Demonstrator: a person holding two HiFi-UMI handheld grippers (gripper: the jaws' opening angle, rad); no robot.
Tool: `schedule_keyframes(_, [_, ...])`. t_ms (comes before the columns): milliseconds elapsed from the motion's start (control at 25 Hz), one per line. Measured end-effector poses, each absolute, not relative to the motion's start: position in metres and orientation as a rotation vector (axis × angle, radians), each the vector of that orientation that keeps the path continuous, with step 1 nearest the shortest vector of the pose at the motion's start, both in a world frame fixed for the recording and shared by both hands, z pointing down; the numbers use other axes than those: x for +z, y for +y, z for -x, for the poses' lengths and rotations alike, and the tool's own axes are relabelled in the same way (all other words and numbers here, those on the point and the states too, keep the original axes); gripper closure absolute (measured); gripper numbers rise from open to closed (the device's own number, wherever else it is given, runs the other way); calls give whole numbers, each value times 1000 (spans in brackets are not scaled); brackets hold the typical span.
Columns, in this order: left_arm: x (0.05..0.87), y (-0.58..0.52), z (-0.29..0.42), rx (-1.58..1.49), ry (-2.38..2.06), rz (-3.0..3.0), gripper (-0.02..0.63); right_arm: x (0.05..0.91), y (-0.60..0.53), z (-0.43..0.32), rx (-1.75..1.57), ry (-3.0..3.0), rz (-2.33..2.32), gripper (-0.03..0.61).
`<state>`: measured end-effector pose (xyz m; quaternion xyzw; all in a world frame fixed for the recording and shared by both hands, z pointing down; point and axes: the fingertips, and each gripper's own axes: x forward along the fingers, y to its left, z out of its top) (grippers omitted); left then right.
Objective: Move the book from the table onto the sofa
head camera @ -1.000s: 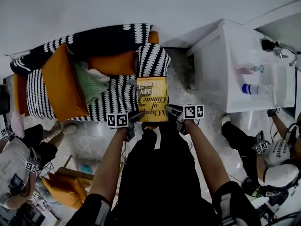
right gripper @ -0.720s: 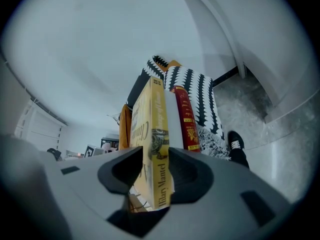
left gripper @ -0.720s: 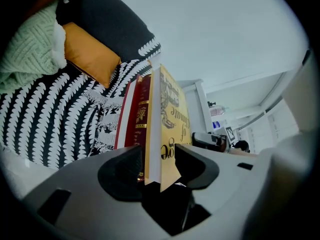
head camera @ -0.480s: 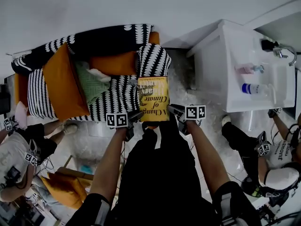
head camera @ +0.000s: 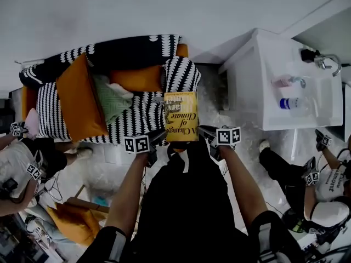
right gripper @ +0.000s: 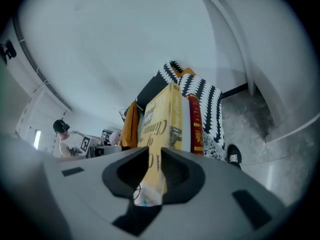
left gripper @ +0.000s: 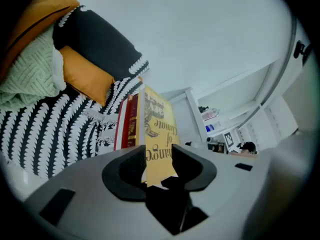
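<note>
Book: a yellow-jacketed hardback with a red spine, the book (head camera: 181, 116) hangs in the air at the right end of the sofa (head camera: 131, 119), above the seat's front edge.
Left claw: the left claw (left gripper: 159, 158) has just been closing and pinches the yellow cover at its near left corner.
Right claw: the right claw (right gripper: 154, 170) has also just been closing and nips the same cover at the near right corner.
Handling: the book looks stiff and fairly heavy. The glossy jacket may slip, and the grip seems to be on the cover alone, so the pages could sag. A bite across the full thickness would likely hold better.
Around: the striped armrest (head camera: 182, 74) lies just beyond the book. An orange cushion (head camera: 79, 100) and a green knitted cushion (head camera: 112, 97) fill the sofa's left half.
In the way: little. The seat beside the armrest is bare, and the white sink counter (head camera: 258, 92) stands apart to the sofa's right.
</note>
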<state>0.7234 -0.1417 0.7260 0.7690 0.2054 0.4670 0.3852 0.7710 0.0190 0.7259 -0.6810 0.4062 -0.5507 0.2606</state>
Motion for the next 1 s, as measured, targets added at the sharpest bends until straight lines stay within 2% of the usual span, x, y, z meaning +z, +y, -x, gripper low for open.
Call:
schedule_keyframes(120, [696,-138,-728,1062,573,-2000,551,711,12,-760,-1455,1187,1869,550])
schedule_keyframes(240, [673,-132,-726,977,619,-2012,595,694,0,-743,-1417,1265,1867,569])
schedule_keyframes(600, [623,-104,-688,912,799,-1991,603,650,-33,-683,-1333,1417,1906,571])
schedule_keyframes(1000, [613,-108,-642,880,830,-1995,603,639,-32,-644,-1263,1411,1967,571])
